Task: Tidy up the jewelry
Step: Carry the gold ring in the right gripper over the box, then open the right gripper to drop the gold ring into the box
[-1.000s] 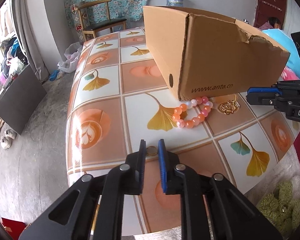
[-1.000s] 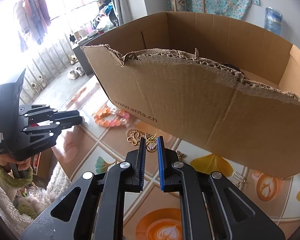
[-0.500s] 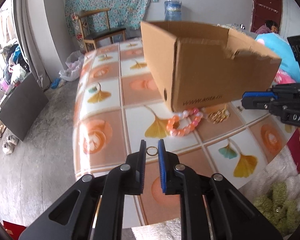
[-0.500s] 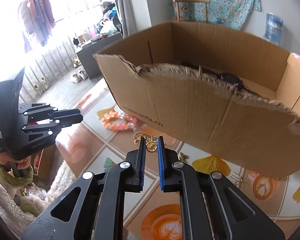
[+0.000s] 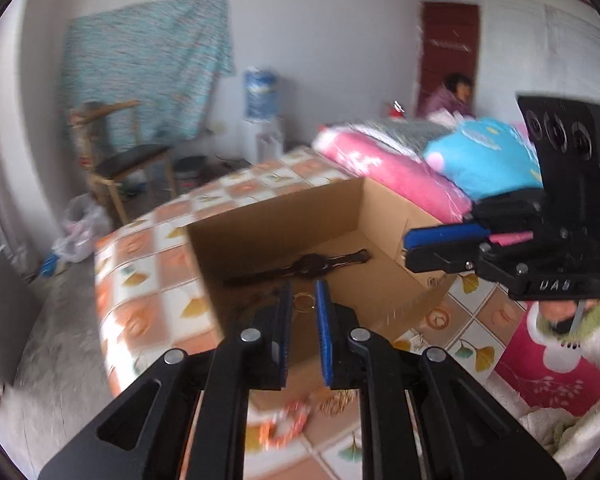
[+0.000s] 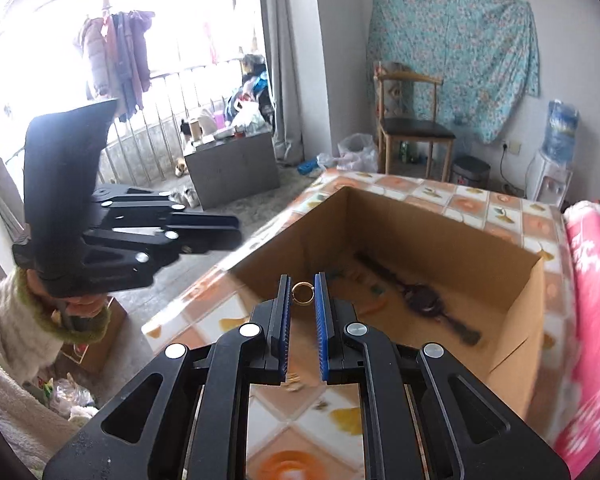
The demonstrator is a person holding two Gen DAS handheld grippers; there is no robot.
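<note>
Both tongs hover over the open cardboard box (image 6: 420,240) on the tiled worktop (image 6: 500,208). The left tongs (image 5: 303,300) pinch a small gold ring (image 5: 304,302); the right tongs (image 6: 303,294) pinch another gold ring (image 6: 302,293). A dark watch (image 6: 422,296) lies inside the box, and a bead bracelet (image 5: 284,426) lies on the worktop near the box.

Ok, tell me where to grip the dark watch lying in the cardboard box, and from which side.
Grip the watch by its round case, coming straight down through the cardboard box's open top. It lies flat on the box floor, straps stretched out both ways, so the case is probably the bulkiest part; close across its width, clear of the straps.
</note>
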